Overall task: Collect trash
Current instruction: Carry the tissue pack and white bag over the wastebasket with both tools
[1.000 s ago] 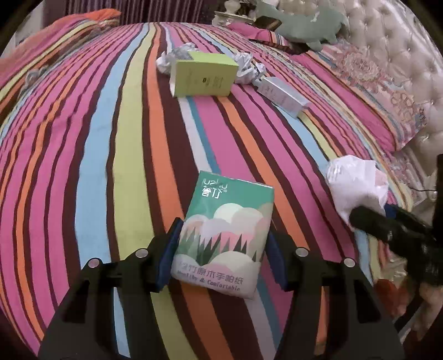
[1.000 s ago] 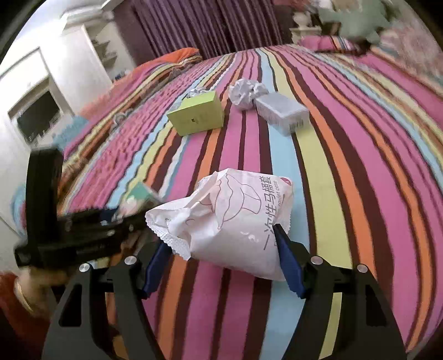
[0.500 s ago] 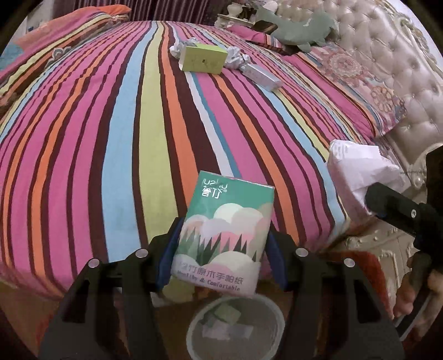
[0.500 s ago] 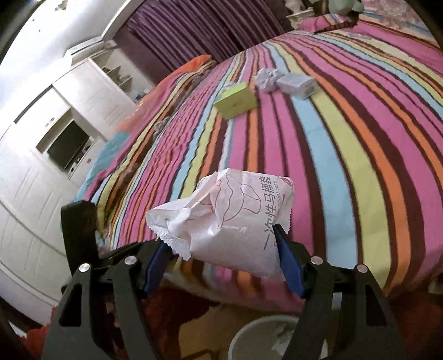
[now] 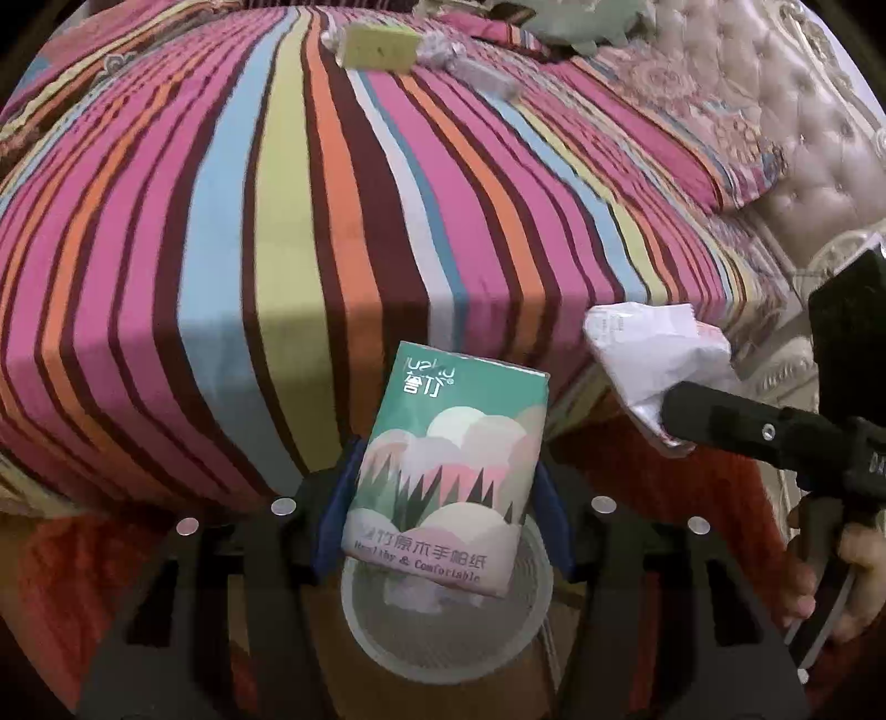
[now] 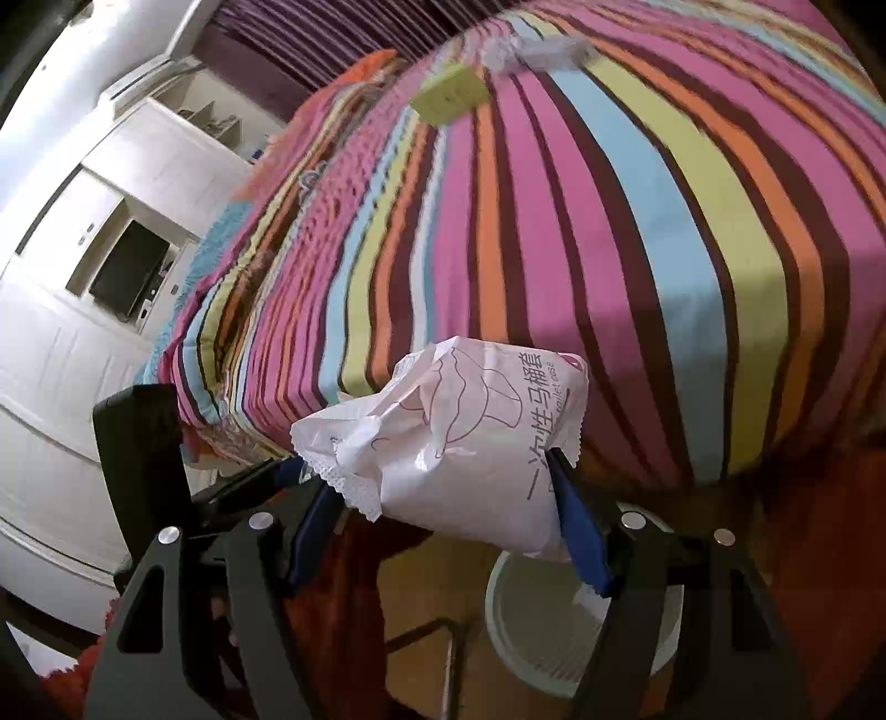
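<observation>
I see the striped bed [image 5: 343,232] filling most of both views. Just off its near edge, on the floor, stands the white bin [image 5: 443,626]. Far up the bed lie a yellow-green box [image 5: 379,47], a grey box [image 5: 487,77] and crumpled paper [image 5: 440,47]. My left gripper [image 5: 440,509] is clamped on a green tissue pack [image 5: 448,476], held over the bin. My right gripper [image 6: 448,531] is clamped on a white wrapper [image 6: 470,443], beside the bin.

Tissue pack [image 5: 448,476] – glossy plastic film, lower centre. White wrapper [image 6: 470,443] – thin crinkled plastic, matt. Bedspread [image 5: 277,221] – woven striped cloth. Bin [image 5: 443,637], bottom centre – ribbed pale plastic. Headboard [image 5: 803,111], upper right – tufted, slightly shiny upholstery.
</observation>
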Tool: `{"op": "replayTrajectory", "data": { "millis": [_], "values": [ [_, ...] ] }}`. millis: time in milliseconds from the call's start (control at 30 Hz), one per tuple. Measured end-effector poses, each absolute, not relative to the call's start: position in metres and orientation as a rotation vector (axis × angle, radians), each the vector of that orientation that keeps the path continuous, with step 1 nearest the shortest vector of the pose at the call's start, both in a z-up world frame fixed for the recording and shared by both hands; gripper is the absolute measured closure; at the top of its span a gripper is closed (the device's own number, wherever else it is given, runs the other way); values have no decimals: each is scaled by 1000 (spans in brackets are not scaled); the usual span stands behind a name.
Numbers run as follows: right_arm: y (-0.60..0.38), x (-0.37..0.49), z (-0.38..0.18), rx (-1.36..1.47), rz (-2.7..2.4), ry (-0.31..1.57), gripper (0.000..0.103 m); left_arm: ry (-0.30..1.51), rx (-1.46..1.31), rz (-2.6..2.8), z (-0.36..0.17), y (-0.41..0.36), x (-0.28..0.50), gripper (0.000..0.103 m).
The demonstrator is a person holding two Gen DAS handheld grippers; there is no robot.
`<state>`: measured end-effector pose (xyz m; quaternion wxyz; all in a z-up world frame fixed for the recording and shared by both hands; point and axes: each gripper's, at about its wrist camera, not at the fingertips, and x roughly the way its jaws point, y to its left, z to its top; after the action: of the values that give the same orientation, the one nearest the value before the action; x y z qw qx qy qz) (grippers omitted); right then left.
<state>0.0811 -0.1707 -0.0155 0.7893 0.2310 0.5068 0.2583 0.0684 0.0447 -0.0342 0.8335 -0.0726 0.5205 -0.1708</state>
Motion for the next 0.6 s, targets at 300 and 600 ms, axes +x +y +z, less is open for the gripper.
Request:
{"op": "replayTrajectory", "data": {
  "millis": [300, 600],
  "values": [
    [-180, 48, -48, 556, 498, 1230, 36, 1198, -63, -387, -57, 20, 42, 47],
    [-190, 31, -78, 540, 410, 1374, 36, 1314, 33, -395, -82, 1, 28, 47]
  ]
}}
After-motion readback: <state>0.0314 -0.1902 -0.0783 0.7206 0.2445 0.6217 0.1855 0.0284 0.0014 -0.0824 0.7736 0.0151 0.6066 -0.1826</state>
